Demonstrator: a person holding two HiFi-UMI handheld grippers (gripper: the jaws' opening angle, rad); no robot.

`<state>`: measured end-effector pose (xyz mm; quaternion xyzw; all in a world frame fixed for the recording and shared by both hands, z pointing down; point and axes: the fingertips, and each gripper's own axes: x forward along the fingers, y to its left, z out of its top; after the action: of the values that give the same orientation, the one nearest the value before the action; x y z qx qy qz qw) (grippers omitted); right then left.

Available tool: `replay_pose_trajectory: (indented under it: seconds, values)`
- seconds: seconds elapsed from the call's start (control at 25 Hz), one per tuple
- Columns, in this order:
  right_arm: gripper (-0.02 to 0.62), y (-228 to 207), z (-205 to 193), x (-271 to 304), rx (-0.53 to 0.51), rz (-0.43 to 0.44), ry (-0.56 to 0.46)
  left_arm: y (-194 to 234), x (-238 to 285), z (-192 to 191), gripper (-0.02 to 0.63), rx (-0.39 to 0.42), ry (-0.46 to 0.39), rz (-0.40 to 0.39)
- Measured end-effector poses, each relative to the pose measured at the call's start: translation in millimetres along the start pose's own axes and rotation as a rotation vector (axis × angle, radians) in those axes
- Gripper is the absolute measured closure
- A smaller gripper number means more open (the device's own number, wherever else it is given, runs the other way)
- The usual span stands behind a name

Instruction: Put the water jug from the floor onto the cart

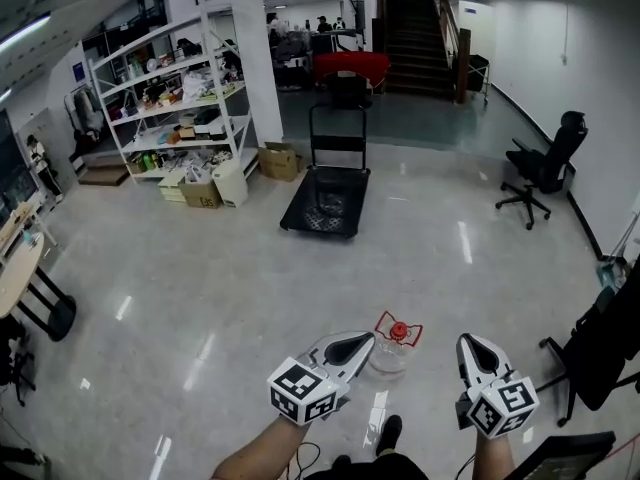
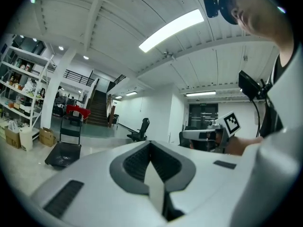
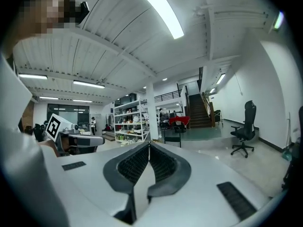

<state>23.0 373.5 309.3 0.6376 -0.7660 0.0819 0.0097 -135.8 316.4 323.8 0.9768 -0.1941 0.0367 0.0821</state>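
The water jug (image 1: 392, 349), clear with a red cap and red handle, stands on the floor just ahead of me, between my two grippers. My left gripper (image 1: 362, 342) is held level to the jug's left, jaws shut and empty. To the jug's right, my right gripper (image 1: 472, 344) is also shut with nothing in it. The black flat cart (image 1: 326, 204) with its upright push handle waits further ahead on the floor, and it shows small in the left gripper view (image 2: 63, 153). In the right gripper view only the cart's handle (image 3: 173, 138) shows.
White shelving (image 1: 175, 98) with boxes stands at the back left beside a white pillar (image 1: 255, 53). A black office chair (image 1: 540, 168) is at the right wall, a second dark chair (image 1: 600, 343) is close on my right, and a desk edge (image 1: 20, 268) is at the far left. Stairs (image 1: 415, 33) rise behind.
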Motion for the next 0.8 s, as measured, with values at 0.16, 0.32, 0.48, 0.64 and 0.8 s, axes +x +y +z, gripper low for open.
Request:
replay_pose_trajectory:
  seconds: [0.16, 0.32, 0.48, 0.64, 0.8]
  values:
    - [0.591, -41.3, 9.3, 40.7, -0.009, 0.033, -0.017, 27.3, 45.9, 7.5, 0.604, 0.005, -0.007, 0.028]
    - [0.591, -87.7, 36.5, 76.7, -0.03, 0.048, -0.05, 55.0, 96.5, 28.0, 0.604, -0.015, -0.001, 0.071]
    - [0.591, -134.9, 63.4, 109.1, -0.031, 0.05, -0.072, 75.1, 139.3, 56.1, 0.604, 0.003, -0.008, 0.073]
    - [0.591, -167.6, 66.0, 140.4, -0.028, 0.064, -0.049, 92.8, 175.2, 65.6, 0.604, -0.02, 0.002, 0.073]
    - [0.591, -188.4, 57.1, 169.9, -0.006, 0.049, -0.028, 118.0, 202.9, 64.0, 0.604, -0.002, 0.025, 0.058]
